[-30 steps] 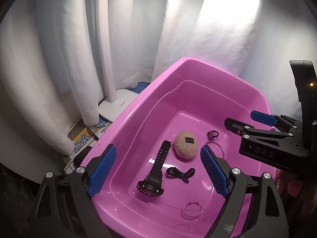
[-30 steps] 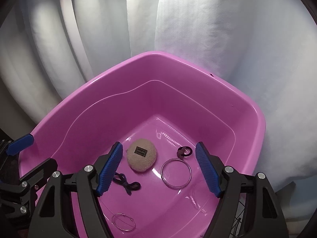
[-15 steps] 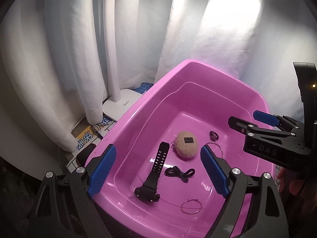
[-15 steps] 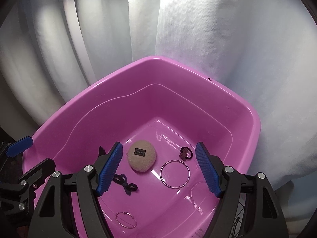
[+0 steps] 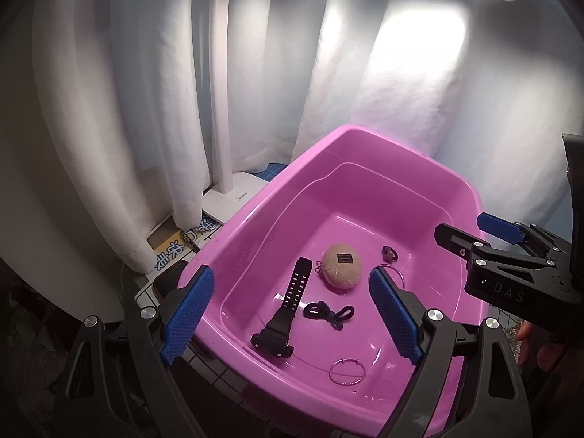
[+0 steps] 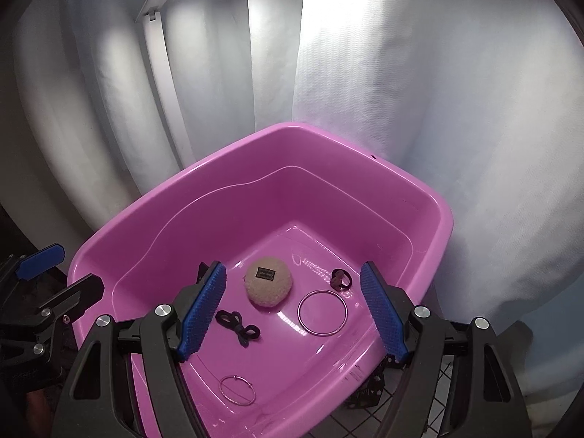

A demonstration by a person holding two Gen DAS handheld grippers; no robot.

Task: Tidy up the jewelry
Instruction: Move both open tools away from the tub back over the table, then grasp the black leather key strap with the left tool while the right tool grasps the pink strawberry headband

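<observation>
A pink plastic tub point(image 5: 255, 219) point(image 6: 438, 219) holds a black watch point(image 5: 288, 303), a beige fuzzy pouch point(image 5: 343, 264) point(image 6: 269, 281), a black hair tie point(image 5: 328, 312) point(image 6: 237, 325), a dark ring point(image 5: 389, 253) point(image 6: 340, 279), a large silver hoop point(image 6: 322, 312) and a thin silver bangle point(image 5: 346, 362) point(image 6: 237, 390). My left gripper point(image 5: 288, 315) is open and empty above the tub's near edge. My right gripper point(image 6: 292, 310) is open and empty above the tub; it also shows in the left wrist view point(image 5: 471, 231).
A white desk lamp point(image 5: 222, 116) stands left of the tub, its base point(image 5: 233, 197) beside printed packaging point(image 5: 175, 252). White curtains point(image 6: 401, 91) hang behind. A wire grid surface point(image 6: 368, 412) lies under the tub.
Both grippers have pulled up and back from the tub, so the tub and its contents look smaller and lower. Nothing in the tub has moved.
</observation>
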